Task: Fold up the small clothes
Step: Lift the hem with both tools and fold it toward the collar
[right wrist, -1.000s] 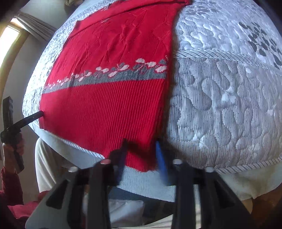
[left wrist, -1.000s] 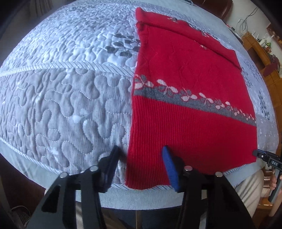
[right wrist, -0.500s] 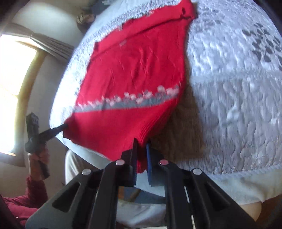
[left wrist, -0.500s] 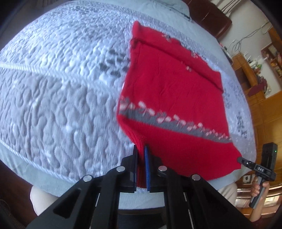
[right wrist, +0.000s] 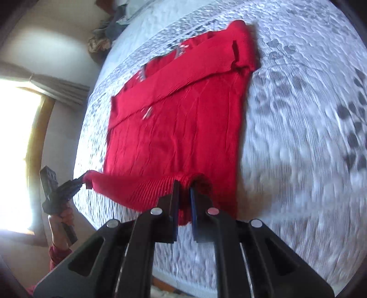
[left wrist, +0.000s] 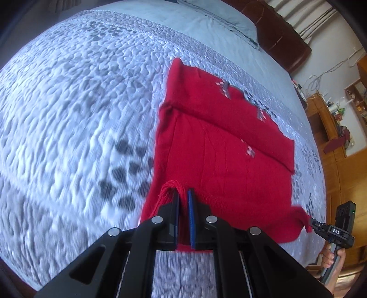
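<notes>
A red knitted sweater (left wrist: 224,160) lies on the quilted bed, its sleeves folded across the far end. My left gripper (left wrist: 182,197) is shut on the sweater's left hem corner and holds it lifted over the body. My right gripper (right wrist: 183,190) is shut on the right hem corner of the sweater (right wrist: 174,128), also lifted. The hem is carried forward over the lower body, so the patterned band is hidden. Each gripper shows in the other's view, the right one (left wrist: 321,225) and the left one (right wrist: 75,183).
The grey and white quilted bedspread (left wrist: 68,114) covers the whole bed. A pillow (left wrist: 220,20) and dark headboard (left wrist: 282,41) are at the far end. Wooden shelves (left wrist: 339,128) stand to the right. A bright window (right wrist: 16,155) is on the left.
Both grippers closed on the hem corners, then lifted and carried the hem forward over the sweater toward the sleeves. The patterned band is now covered.
</notes>
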### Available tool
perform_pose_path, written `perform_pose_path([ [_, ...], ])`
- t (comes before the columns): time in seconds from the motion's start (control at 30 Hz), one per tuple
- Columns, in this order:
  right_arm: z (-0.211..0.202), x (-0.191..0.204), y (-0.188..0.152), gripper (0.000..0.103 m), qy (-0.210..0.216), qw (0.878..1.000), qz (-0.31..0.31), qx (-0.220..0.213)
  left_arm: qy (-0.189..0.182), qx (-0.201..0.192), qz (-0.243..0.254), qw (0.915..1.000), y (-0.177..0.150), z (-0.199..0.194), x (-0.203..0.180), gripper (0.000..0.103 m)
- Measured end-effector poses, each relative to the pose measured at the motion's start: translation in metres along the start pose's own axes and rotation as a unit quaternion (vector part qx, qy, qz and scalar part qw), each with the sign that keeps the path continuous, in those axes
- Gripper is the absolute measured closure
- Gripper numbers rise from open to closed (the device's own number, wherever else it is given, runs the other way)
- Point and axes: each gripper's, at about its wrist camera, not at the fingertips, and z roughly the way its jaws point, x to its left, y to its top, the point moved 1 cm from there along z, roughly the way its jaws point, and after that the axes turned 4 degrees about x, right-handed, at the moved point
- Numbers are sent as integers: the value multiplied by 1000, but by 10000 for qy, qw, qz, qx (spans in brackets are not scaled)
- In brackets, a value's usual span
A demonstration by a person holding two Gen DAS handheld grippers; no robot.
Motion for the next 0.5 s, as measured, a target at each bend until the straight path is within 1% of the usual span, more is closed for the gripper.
perform_pose_path([
  [0.17,29,-15,39,96,-148,9992,287,216,246,227,-134,9993,31,44,5,96],
  [0.27,41,-26,51,96,-173,9984,451,306,290,330,-158,9989,39,64,8,95],
  [0.3,44,-28,54,95,-164,9981,483,344,292,358,-157,9988,42,68,8,92],
  [0.37,43,-30,56,91,-163,9981,489,335,268,409,-142,9987,46,71,6,92],
  [0.43,33,-28,57,84,-238,9990,336,178,171,503,-33,9986,49,67,2,85],
  [0.47,26,-26,58,76,-365,9990,238,77,129,501,28,9987,50,63,0,69],
  [0.5,21,-25,58,73,-467,9988,153,7,155,422,101,9989,51,56,-2,49],
])
